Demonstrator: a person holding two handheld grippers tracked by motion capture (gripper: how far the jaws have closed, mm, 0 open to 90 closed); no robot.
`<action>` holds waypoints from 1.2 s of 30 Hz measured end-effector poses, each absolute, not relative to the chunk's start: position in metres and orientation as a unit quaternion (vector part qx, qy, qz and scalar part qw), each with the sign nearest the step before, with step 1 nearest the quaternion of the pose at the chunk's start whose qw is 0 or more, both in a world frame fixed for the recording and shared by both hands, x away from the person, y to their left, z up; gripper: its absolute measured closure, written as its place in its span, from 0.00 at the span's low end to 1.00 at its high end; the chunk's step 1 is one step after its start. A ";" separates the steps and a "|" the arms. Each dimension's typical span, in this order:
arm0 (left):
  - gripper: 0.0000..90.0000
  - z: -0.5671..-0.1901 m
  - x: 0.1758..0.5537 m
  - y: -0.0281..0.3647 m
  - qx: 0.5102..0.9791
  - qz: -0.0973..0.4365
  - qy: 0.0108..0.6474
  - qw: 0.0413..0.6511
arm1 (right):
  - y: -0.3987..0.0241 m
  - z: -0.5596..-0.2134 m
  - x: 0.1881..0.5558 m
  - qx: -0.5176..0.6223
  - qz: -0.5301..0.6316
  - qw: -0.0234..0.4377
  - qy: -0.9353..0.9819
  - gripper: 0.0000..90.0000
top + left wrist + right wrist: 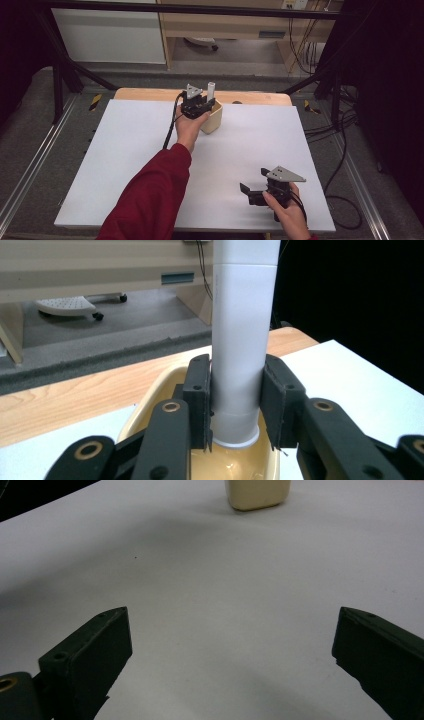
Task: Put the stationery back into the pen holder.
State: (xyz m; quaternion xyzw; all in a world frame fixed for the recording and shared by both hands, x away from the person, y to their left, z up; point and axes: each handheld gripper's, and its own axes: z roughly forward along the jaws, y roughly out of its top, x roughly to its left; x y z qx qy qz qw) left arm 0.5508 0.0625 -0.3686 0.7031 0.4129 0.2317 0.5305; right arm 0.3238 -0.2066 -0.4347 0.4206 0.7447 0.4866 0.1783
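- White sheeting covers the desk (125, 165), with a strip of bare wood showing along its far edge and grey floor all round.
- At the far middle of the desk, the left gripper (235, 405) reaches over a cream square cup (214, 120); its fingers (197, 395) pinch a white tube (242, 340) from both sides.
- That tube stands upright, its lower end inside the cup, its top rising above the gripper in the high view.
- A red sleeve (150, 200) runs from the near edge up to the left hand.
- On the near right of the desk, well apart from the cup, the right gripper (257, 185) hovers over the sheet, its fingers (90, 655) spread wide with nothing between them.
- Dark cables (345, 130) lie on the floor at the right.
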 end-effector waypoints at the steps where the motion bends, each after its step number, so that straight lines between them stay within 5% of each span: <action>1: 0.75 -0.369 0.551 0.062 0.703 0.232 0.413 0.530 | -0.206 -0.435 0.324 0.420 0.487 0.178 0.745 0.03; 12: 0.75 -0.379 0.552 0.060 0.715 0.216 0.416 0.518 | -0.206 -0.435 0.324 0.420 0.485 0.177 0.746 0.03; 18: 0.44 -0.366 0.543 0.067 0.699 0.240 0.418 0.528 | -0.206 -0.435 0.324 0.420 0.486 0.178 0.746 0.03; 25: 0.23 -0.346 0.530 0.080 0.686 0.247 0.427 0.535 | -0.205 -0.434 0.324 0.420 0.487 0.179 0.745 0.03; 36: 0.09 -0.329 0.500 0.107 0.694 0.237 0.422 0.534 | -0.208 -0.432 0.323 0.421 0.487 0.186 0.742 0.03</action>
